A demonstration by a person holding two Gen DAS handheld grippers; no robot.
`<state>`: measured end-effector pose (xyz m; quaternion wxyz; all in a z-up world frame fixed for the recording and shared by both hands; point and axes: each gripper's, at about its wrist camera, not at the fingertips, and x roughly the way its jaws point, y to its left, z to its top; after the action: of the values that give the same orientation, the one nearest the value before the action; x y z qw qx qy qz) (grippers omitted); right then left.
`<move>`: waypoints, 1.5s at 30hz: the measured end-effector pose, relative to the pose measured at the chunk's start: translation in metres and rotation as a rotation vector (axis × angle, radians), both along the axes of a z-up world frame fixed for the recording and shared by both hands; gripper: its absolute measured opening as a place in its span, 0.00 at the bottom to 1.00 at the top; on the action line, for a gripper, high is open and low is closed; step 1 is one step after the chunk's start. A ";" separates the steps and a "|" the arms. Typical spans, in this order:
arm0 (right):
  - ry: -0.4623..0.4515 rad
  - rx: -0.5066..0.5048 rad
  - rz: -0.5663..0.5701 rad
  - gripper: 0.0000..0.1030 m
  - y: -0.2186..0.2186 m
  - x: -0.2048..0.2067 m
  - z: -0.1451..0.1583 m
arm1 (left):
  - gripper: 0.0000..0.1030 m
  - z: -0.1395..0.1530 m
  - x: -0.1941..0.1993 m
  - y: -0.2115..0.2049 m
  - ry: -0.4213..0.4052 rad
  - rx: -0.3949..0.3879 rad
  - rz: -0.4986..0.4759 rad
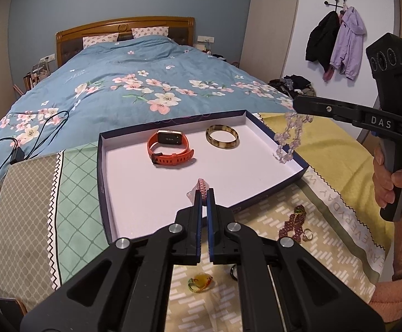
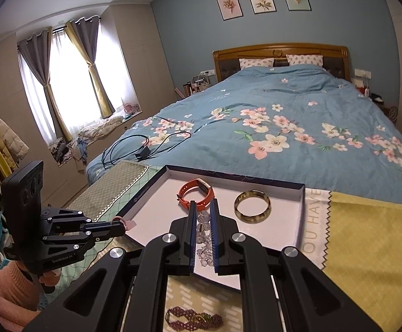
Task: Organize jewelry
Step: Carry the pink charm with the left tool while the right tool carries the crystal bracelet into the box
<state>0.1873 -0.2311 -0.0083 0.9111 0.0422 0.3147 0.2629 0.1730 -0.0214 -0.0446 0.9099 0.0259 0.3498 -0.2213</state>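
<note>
Left wrist view shows a pink braided bracelet clamped between the left tongs above the near part of the shallow box, while the right tongs are closed on a clear bead bracelet dangling over the box's right wall. That loose strand could catch the wall or swing past it and land on the cloth-covered surface. Dropped carelessly, either piece may fall onto the orange watch or tortoiseshell bangle. The purple beaded piece, a small ring and an amber trinket lie outside.
</note>
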 end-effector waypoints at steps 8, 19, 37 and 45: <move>0.031 -0.013 0.004 0.07 0.012 0.024 -0.010 | 0.03 -0.001 0.023 -0.002 0.003 0.026 0.007; 0.064 -0.027 0.012 0.07 0.030 0.051 -0.024 | 0.03 -0.017 0.053 -0.009 0.042 0.072 0.022; 0.152 -0.031 -0.025 0.07 0.020 0.080 -0.055 | 0.03 -0.040 0.088 -0.017 0.103 0.125 0.034; 0.172 -0.074 -0.040 0.08 0.014 0.080 -0.064 | 0.04 -0.050 0.098 -0.024 0.132 0.136 0.026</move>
<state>0.2675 -0.2174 -0.0721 0.8866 0.0371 0.4006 0.2281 0.2712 -0.0456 -0.0945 0.8838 0.0682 0.4236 -0.1866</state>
